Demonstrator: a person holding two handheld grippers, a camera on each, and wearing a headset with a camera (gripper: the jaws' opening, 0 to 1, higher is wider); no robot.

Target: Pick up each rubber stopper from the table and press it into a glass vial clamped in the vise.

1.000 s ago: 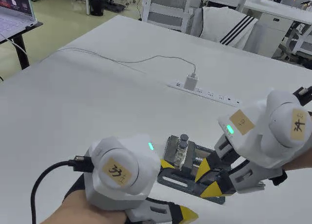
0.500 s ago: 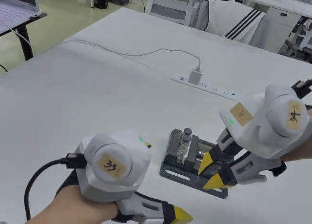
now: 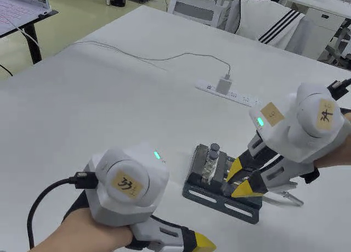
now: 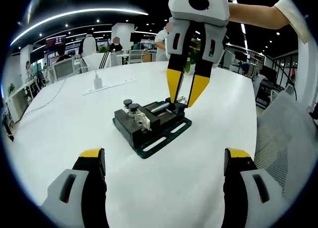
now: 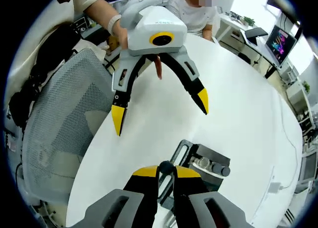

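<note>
Here the right gripper (image 3: 231,187) hangs just beside the screw end of the vise (image 4: 149,126). Its jaws are almost together on a small dark round thing, seemingly a rubber stopper (image 5: 165,165). The left gripper (image 4: 164,153) waits near the front of the vise, jaws wide apart and holding nothing. Two glass vials (image 4: 131,108) stand upright in the vise. Both tops look dark, so it cannot be told which is open.

To do this step well, the person should probably bring the stopper straight above the vial mouth, keep it level, and press down along the vial's axis. A sideways push may tip or crack the glass.

A handwritten tag (image 3: 127,185) on the left gripper reads "33". One on the right gripper reads "34" (image 3: 324,111). A second tag (image 3: 272,113) there is too small to read.
</note>
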